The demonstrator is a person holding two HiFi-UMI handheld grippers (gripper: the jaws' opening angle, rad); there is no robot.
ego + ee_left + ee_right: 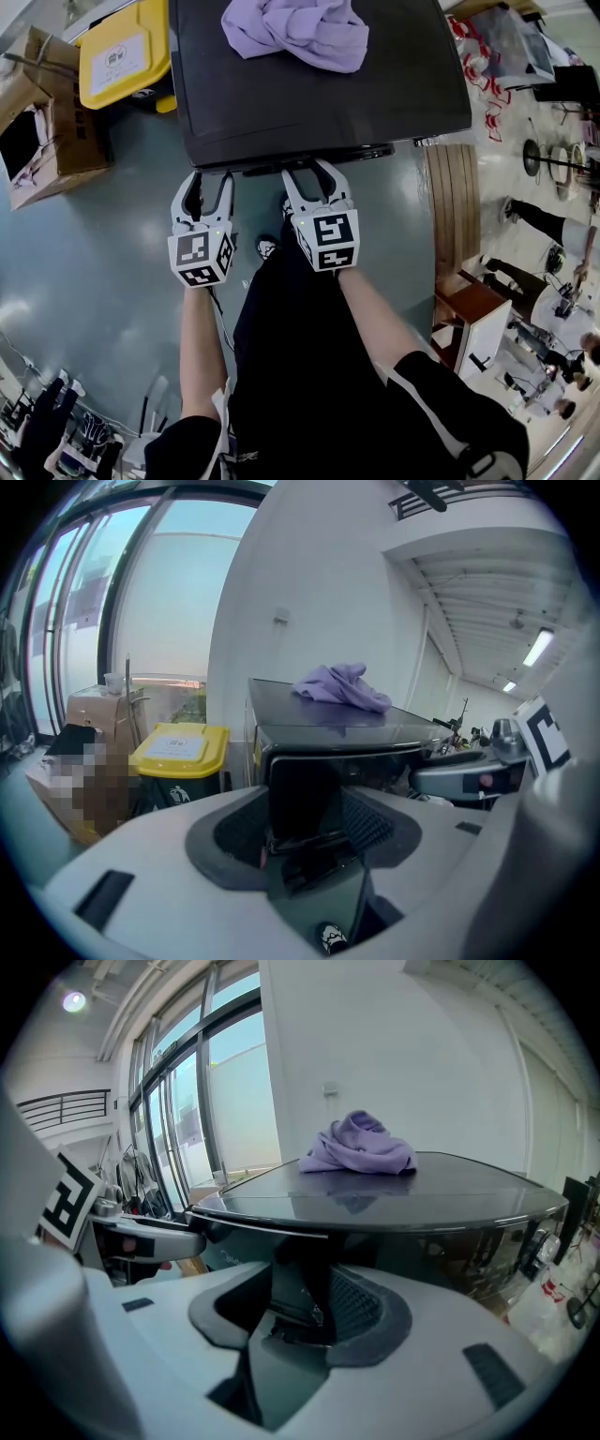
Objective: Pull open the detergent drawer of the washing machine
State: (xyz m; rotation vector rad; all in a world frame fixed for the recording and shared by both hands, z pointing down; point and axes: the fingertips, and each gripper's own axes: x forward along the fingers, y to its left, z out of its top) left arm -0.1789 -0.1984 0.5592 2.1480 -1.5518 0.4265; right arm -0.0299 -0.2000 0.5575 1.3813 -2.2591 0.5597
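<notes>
Left gripper (212, 176), jaws apart and gripping nothing, faces the detergent drawer (302, 794) at the washing machine (281, 103) front-left corner, nearer than the likewise open right gripper (311, 169).

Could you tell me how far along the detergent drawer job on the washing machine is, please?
Done: both tools are at the front edge of the washing machine. In hand: the left hand-held gripper and right hand-held gripper have jaws apart, gripping nothing; a dark panel, likely the drawer front, stands between the left one's jaws. Left: closing on it and pulling; nothing shows pulled out yet.
</notes>
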